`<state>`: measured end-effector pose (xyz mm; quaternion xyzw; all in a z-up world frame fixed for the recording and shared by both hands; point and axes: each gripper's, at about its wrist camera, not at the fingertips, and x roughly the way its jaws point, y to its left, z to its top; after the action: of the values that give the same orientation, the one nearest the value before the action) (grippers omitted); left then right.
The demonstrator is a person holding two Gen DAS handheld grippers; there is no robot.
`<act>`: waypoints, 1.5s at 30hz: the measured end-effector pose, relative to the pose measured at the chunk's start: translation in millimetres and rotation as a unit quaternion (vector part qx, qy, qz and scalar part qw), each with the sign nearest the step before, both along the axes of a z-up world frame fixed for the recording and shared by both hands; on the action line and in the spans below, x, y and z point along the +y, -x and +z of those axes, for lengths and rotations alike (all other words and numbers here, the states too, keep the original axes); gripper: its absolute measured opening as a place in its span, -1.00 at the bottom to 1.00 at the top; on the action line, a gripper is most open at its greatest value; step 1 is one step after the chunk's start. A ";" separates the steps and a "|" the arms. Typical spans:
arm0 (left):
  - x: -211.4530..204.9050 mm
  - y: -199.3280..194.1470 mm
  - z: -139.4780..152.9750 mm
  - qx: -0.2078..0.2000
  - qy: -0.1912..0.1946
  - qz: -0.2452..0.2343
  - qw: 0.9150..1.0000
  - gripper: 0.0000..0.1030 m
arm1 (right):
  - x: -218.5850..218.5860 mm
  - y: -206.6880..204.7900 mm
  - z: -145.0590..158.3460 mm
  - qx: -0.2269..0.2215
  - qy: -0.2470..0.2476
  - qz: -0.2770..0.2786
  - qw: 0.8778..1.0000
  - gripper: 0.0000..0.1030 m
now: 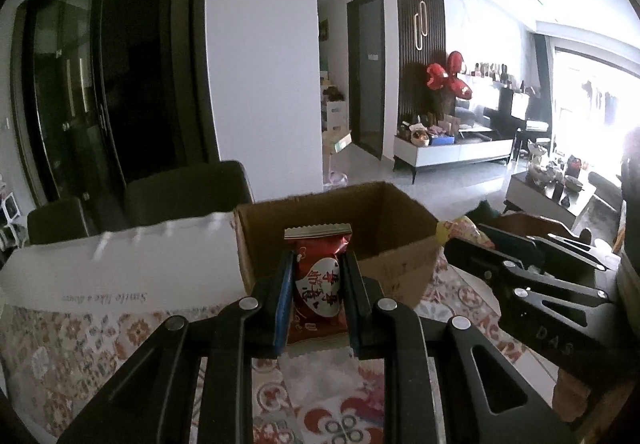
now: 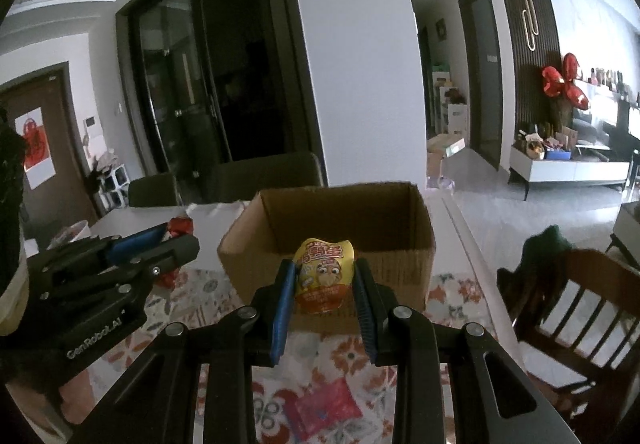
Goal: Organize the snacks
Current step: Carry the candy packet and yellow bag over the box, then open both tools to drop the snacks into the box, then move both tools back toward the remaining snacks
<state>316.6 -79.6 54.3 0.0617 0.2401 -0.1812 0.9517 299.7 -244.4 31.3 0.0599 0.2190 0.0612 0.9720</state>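
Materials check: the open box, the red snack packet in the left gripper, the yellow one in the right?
Box: brown corrugated cardboard, matte; fluting shows on the front face.
Red snack packet, clamped in the left gripper: glossy printed film, likely foil-lined plastic; crimped serrated silver top seal.
Yellow snack packet, clamped in the right gripper: shiny printed plastic film, puffy and wrinkled; lining unclear.

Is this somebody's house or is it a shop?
Most likely a home, an open living and dining room. A patterned tablecloth covers the table, a wooden chair stands beside it, and a low white TV cabinet lines the far wall.
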 end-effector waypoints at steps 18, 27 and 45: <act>-11.3 -101.0 -3.2 0.059 0.012 -0.009 0.998 -0.54 | -5.0 -74.5 15.7 0.015 -0.001 0.002 1.000 -0.41; -17.7 -124.4 -10.1 0.067 0.002 -0.006 0.998 0.03 | -10.9 -106.1 7.2 0.042 0.010 -0.017 0.999 -0.10; -0.3 -61.6 -3.0 0.011 0.000 0.017 1.000 0.26 | -17.3 -57.0 4.6 0.027 0.014 -0.053 0.998 0.21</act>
<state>378.2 -80.0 51.3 0.0552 0.2518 -0.1657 0.9519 356.7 -261.7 35.9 0.0594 0.2426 0.0053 0.9683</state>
